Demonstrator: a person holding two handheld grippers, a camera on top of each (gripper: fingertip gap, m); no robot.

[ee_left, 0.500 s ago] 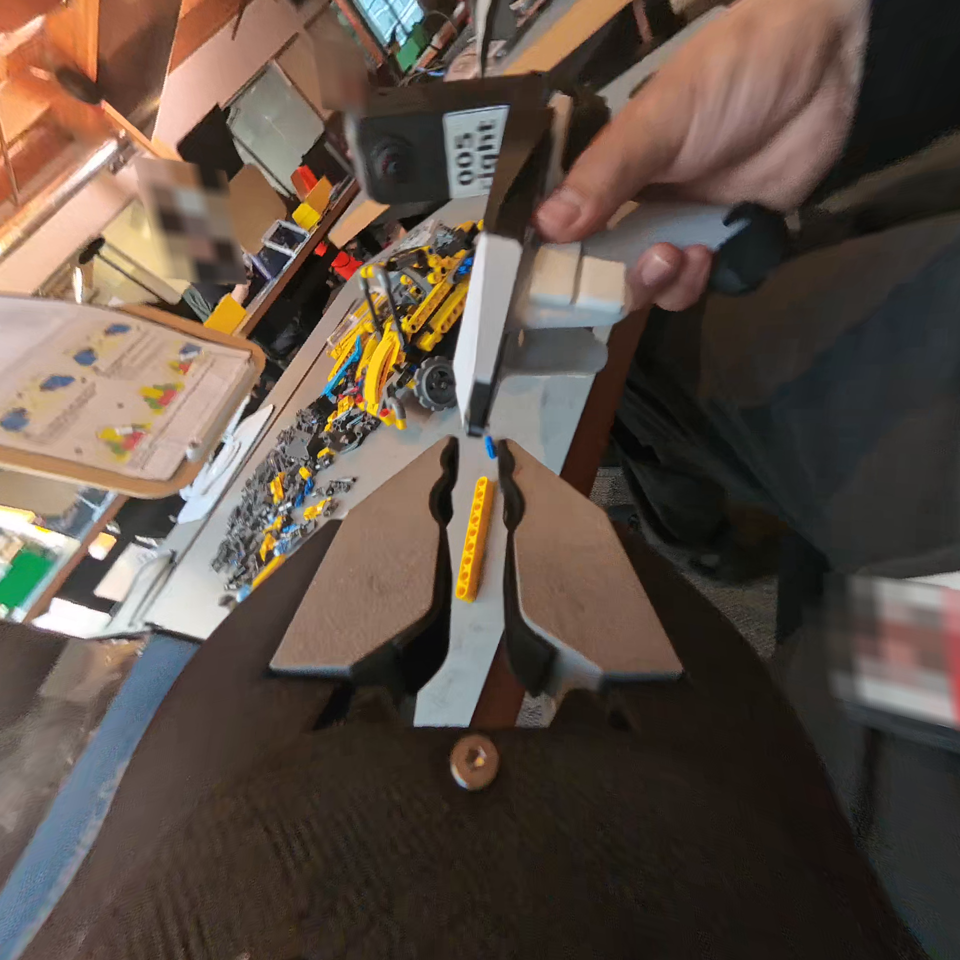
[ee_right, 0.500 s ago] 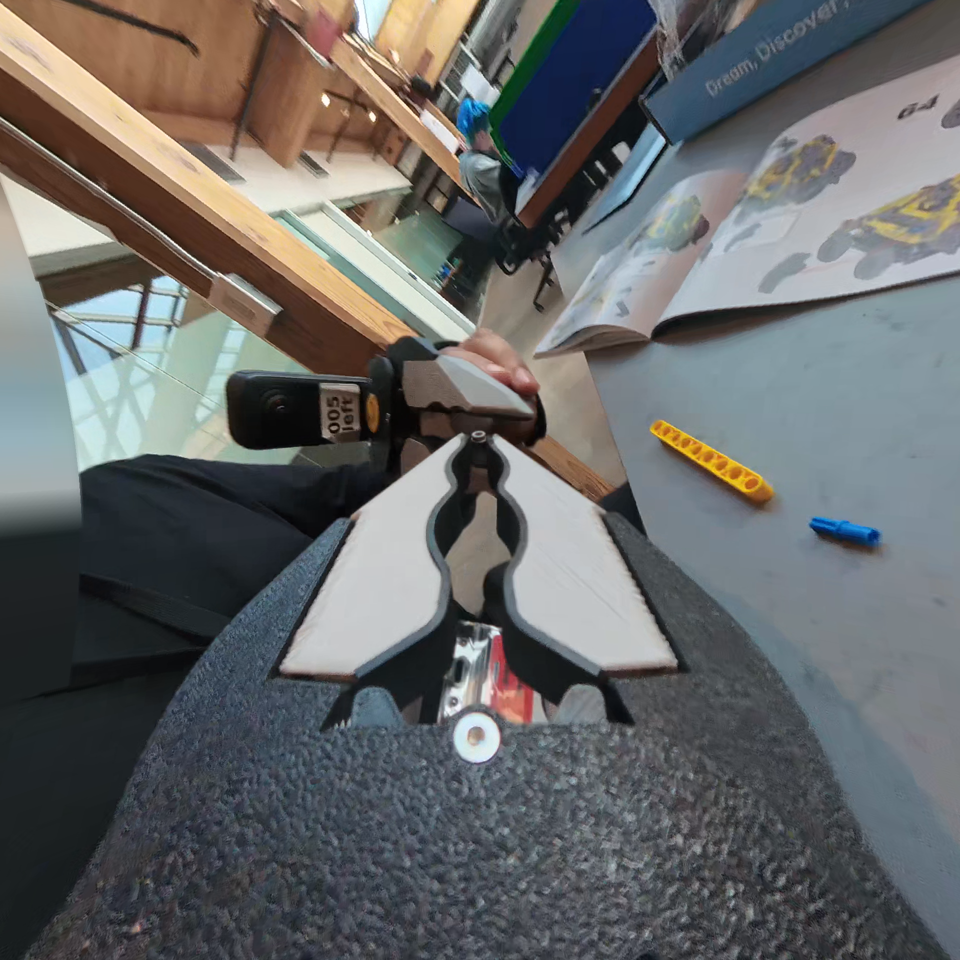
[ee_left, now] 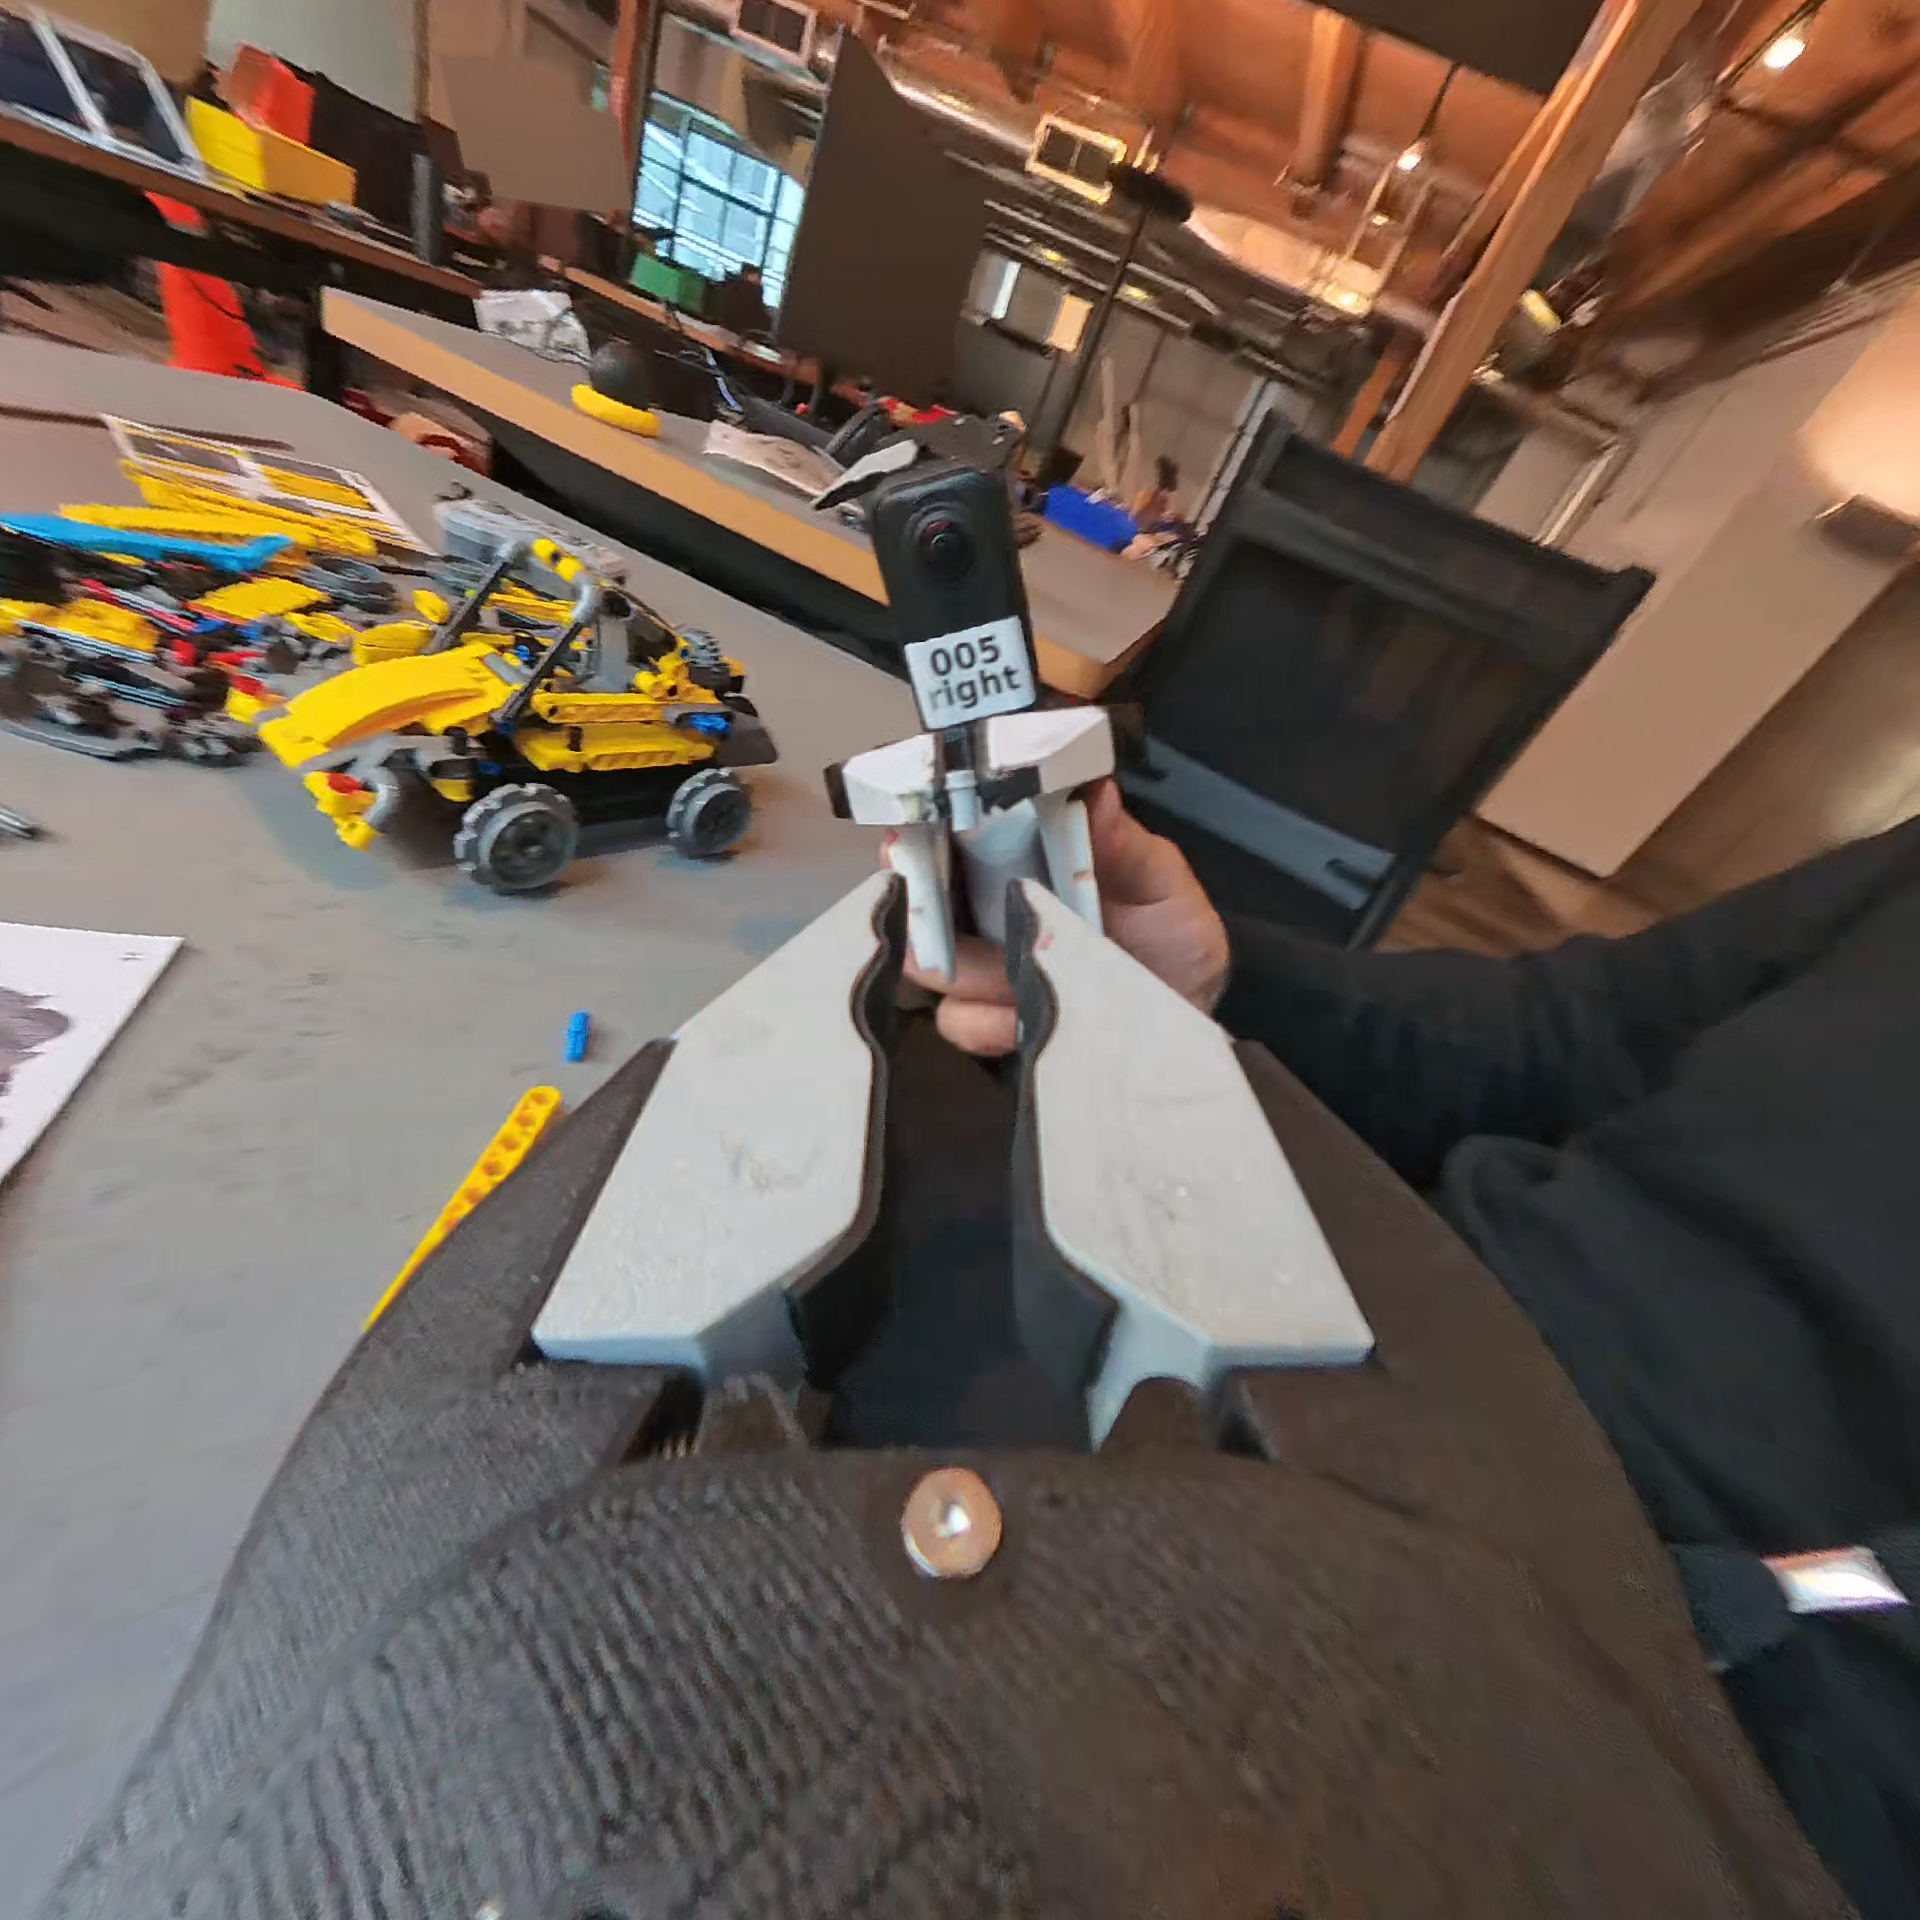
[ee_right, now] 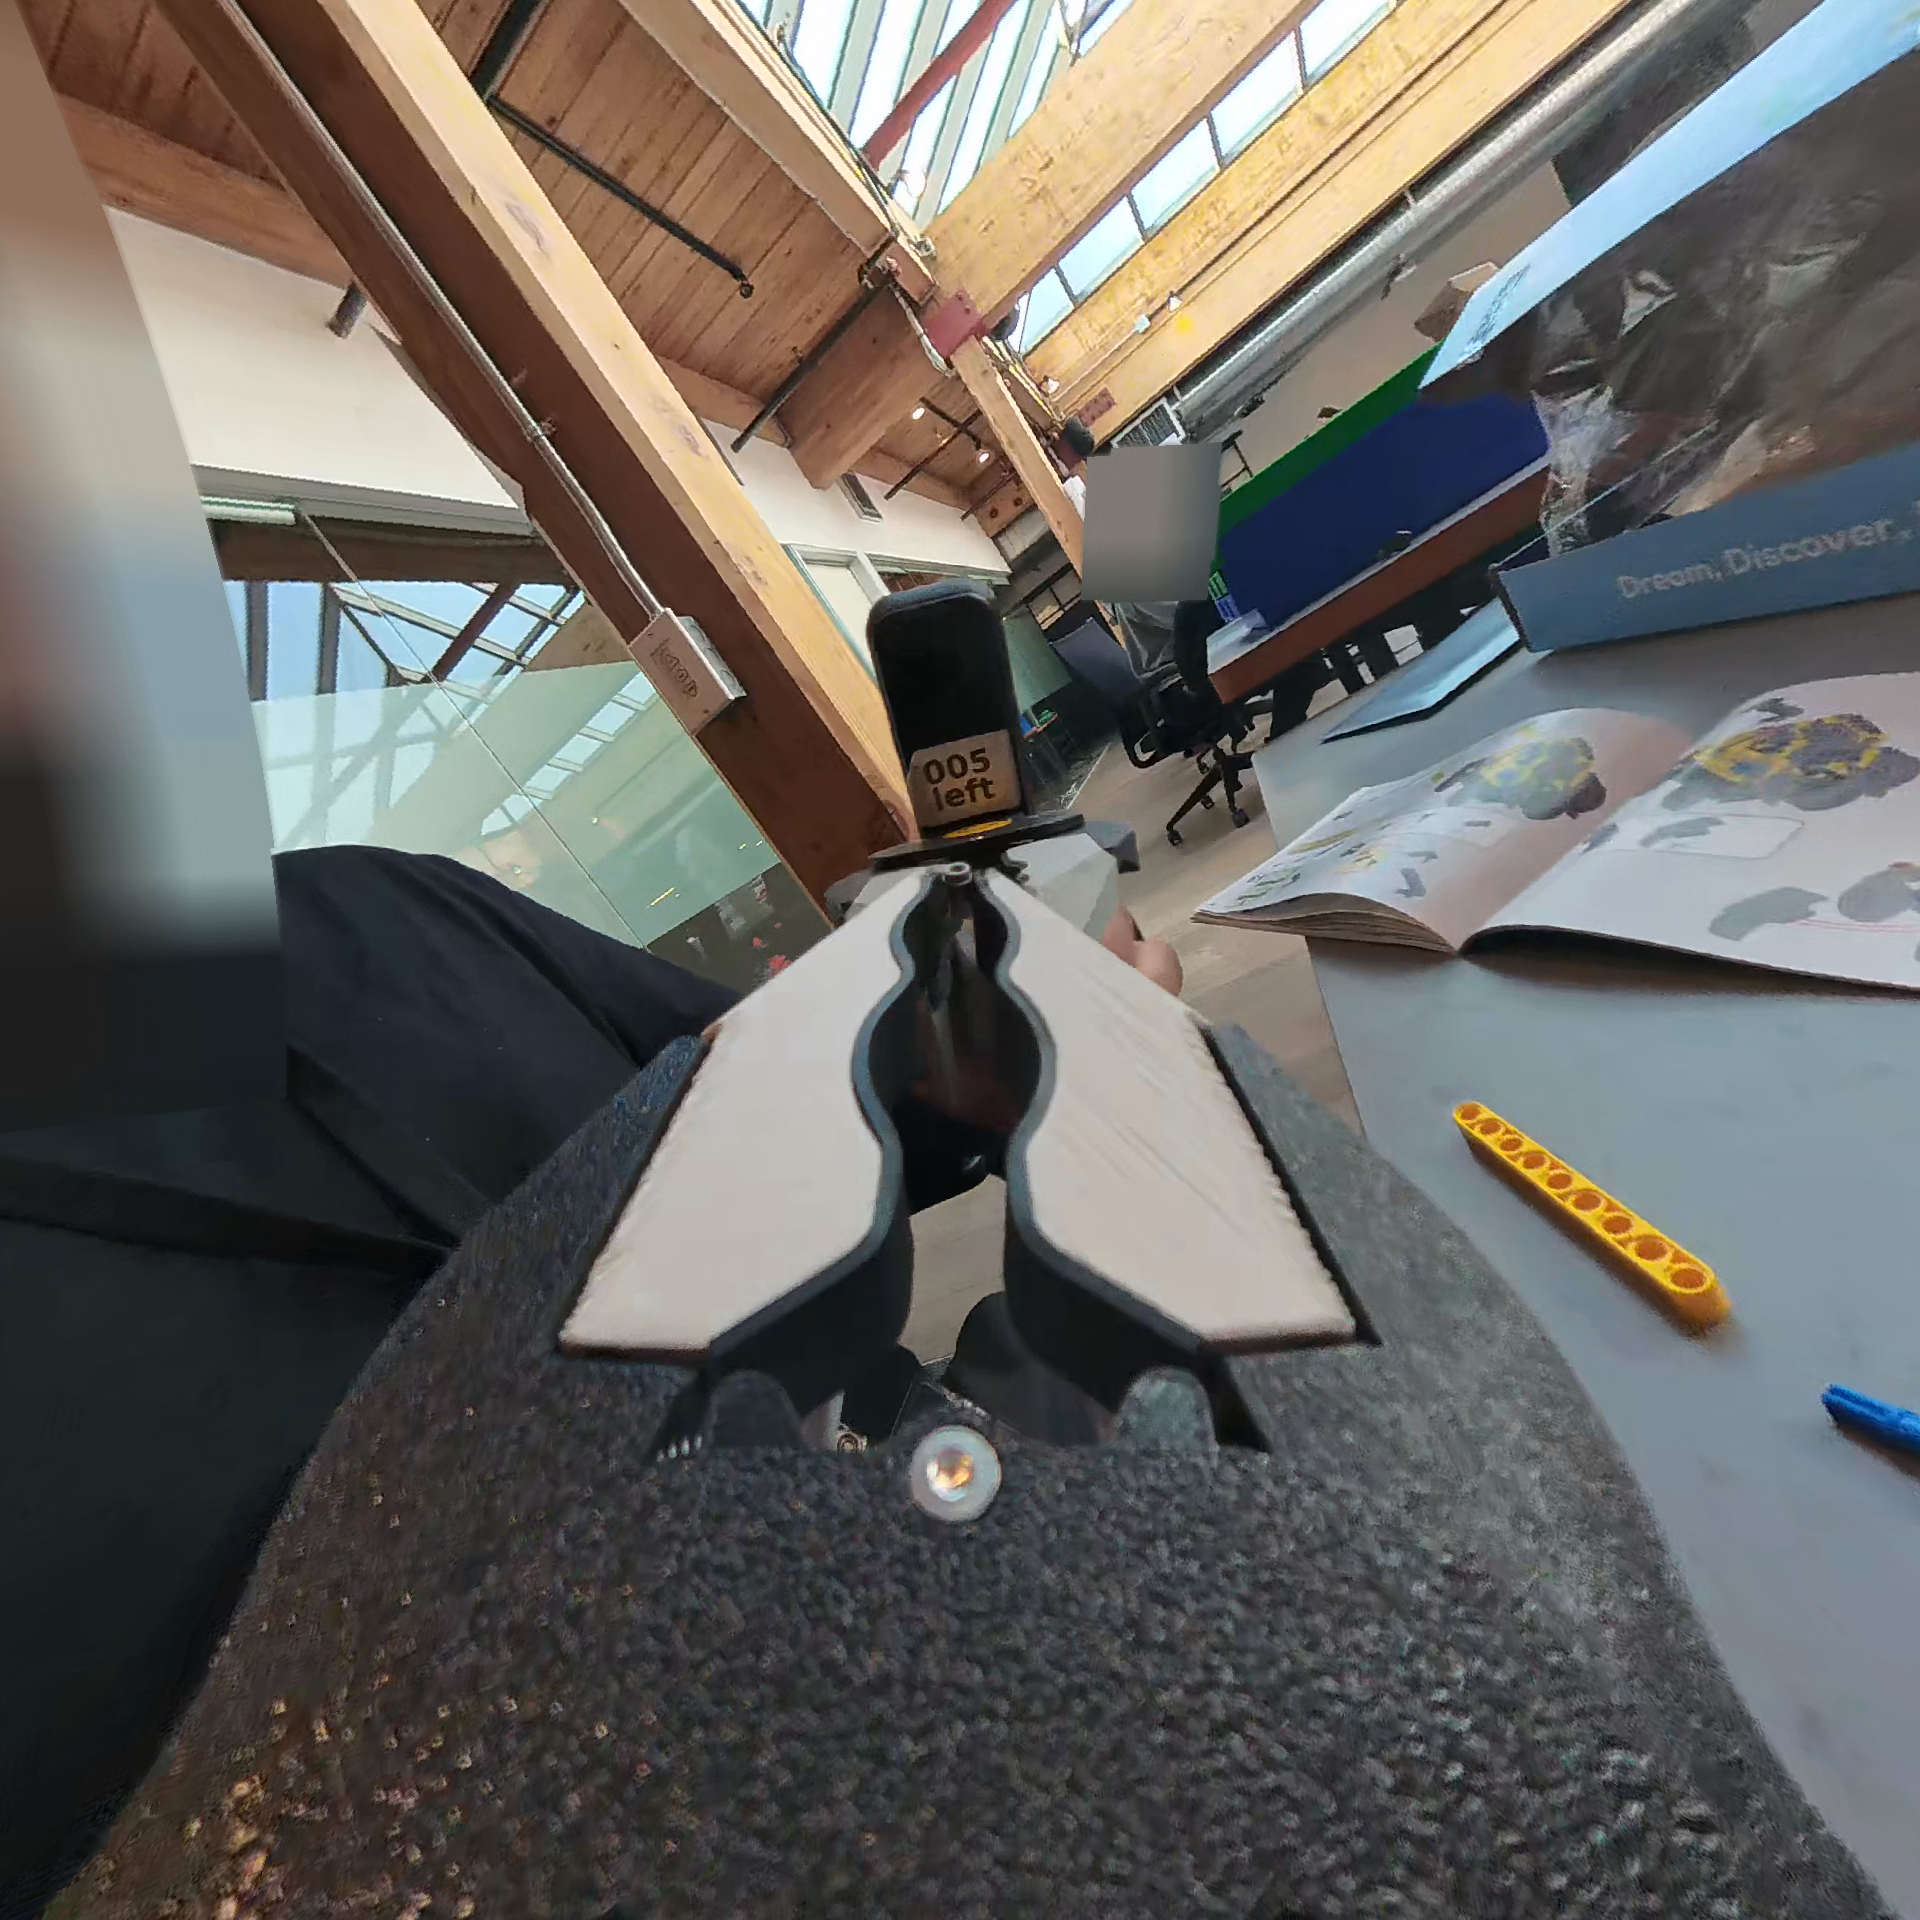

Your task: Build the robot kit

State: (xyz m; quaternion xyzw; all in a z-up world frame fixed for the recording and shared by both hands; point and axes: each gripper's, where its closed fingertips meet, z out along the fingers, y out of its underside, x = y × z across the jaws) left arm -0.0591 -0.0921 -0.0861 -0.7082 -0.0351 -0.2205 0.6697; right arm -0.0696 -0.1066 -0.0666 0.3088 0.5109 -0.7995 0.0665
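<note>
On the far left of the grey table (ee_left: 260,1039) lies the white corner of a booklet (ee_left: 62,1029), and behind it a heap of loose yellow, black and blue parts (ee_left: 156,623). Next comes the half-built yellow truck (ee_left: 520,717), standing on its wheels.

Nearer the person, a short blue pin (ee_left: 577,1036) lies flat on the table, and just beside it a long yellow beam (ee_left: 488,1174), its near end hidden behind the body of the left gripper (ee_left: 948,902). The beam's long axis runs roughly along the line of that gripper's fingers, but off to their left side and lower, on the tabletop. The left gripper is held above the table edge, its jaws a narrow gap apart with nothing between them.

Facing it, tip to tip, is the right gripper (ee_right: 954,885), held upright in a hand (ee_left: 1132,914) beyond the table edge. In its own view its jaws nearly meet at the tips, and I see nothing clamped there. From that side the beam (ee_right: 1590,1216) and pin (ee_right: 1870,1418) lie to its right on the table, with an open booklet (ee_right: 1558,842) and a blue box (ee_right: 1704,582) farther off.

Both grippers are off the beam. The left looks the nearer, though I cannot tell by how much.
</note>
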